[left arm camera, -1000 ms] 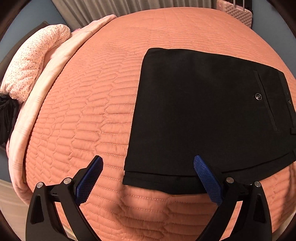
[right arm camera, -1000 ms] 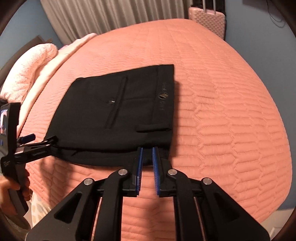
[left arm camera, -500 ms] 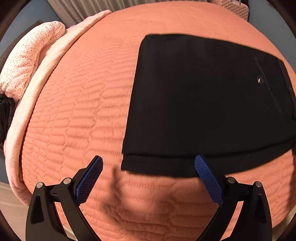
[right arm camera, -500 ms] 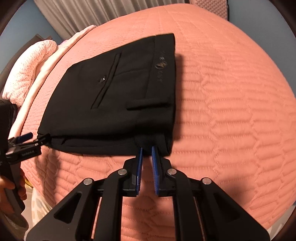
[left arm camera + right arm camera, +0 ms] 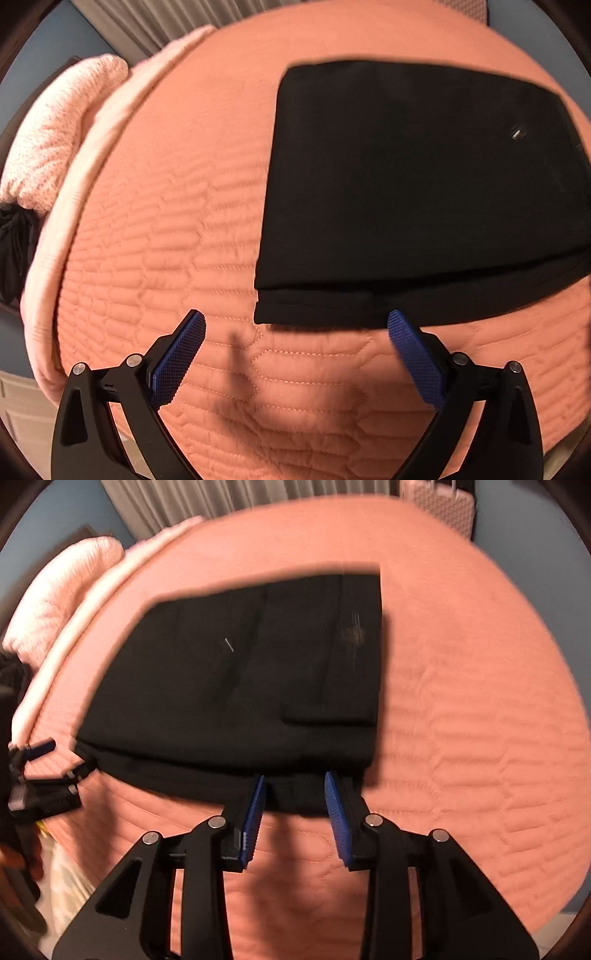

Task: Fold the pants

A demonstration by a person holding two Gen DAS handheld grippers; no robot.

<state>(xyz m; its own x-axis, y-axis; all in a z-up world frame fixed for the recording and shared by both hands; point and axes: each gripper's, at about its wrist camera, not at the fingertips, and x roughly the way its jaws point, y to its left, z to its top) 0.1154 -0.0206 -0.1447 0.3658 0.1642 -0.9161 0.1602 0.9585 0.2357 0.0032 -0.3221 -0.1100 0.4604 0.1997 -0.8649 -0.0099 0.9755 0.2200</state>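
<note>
The black pants (image 5: 417, 192) lie folded into a flat rectangle on the orange quilted bed (image 5: 166, 229); they also show in the right wrist view (image 5: 240, 686), back pocket and waistband up. My left gripper (image 5: 295, 325) is wide open and empty, just in front of the fold's near left corner. My right gripper (image 5: 295, 786) is open, its blue pads either side of the pants' near edge by the waistband corner, gripping nothing. The left gripper also shows at the left edge of the right wrist view (image 5: 48, 771).
A pink speckled pillow (image 5: 55, 129) and a pale blanket edge (image 5: 74, 206) lie along the bed's left side. A pink suitcase (image 5: 439, 502) stands past the far end. Curtains (image 5: 240, 498) hang behind. Bare quilt lies to the right of the pants (image 5: 480, 701).
My right gripper has opened and let go of the pants' near edge. Both grippers have shifted slightly; the folded pants stay flat on the bed. The left gripper stayed open.
</note>
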